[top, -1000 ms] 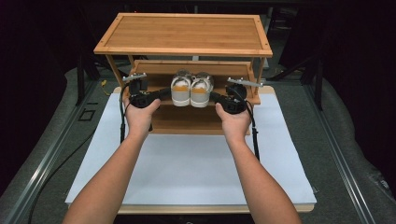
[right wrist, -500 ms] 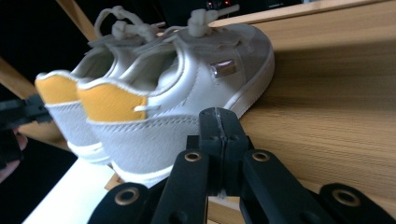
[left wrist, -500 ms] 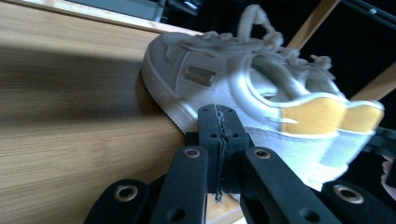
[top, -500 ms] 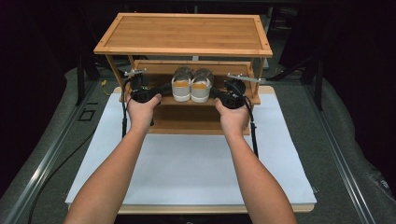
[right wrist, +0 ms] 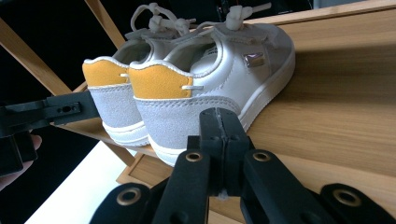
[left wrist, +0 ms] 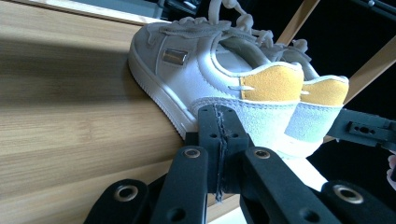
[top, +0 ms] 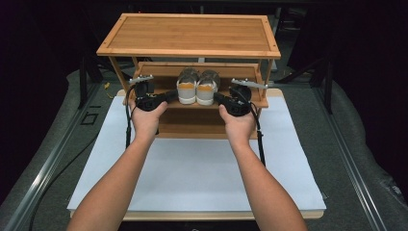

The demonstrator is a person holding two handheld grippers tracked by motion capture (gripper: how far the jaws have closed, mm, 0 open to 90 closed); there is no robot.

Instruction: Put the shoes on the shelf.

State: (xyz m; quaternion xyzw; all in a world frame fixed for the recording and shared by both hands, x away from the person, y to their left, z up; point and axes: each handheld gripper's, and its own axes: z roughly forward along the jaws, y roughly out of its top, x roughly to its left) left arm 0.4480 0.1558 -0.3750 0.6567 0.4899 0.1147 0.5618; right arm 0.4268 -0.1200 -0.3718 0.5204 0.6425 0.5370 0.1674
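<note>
A pair of small white shoes with orange heel tabs (top: 196, 87) stands on the middle shelf (left wrist: 70, 116) of a bamboo shoe rack (top: 192, 33), heels toward me. My left gripper (top: 170, 95) is shut and empty, its tip at the outer side of the left shoe's heel (left wrist: 261, 116). In the left gripper view its closed jaws (left wrist: 219, 122) meet just in front of that grey heel. My right gripper (top: 217, 98) is also shut and empty, and its tip (right wrist: 219, 125) rests against the right shoe's heel (right wrist: 173, 112). Both grippers point inward at the pair.
The rack stands at the back of a white mat (top: 202, 168) on a wooden table. Its top board overhangs the shoes, and slanted side posts (right wrist: 28, 51) flank the shelf. A lower shelf (top: 192, 122) sits beneath. Dark floor and a metal rail (top: 43, 163) surround the table.
The shoes sit slightly farther back on the shelf than a second ago. Both hands have edged forward with them. The jaws stay shut.
</note>
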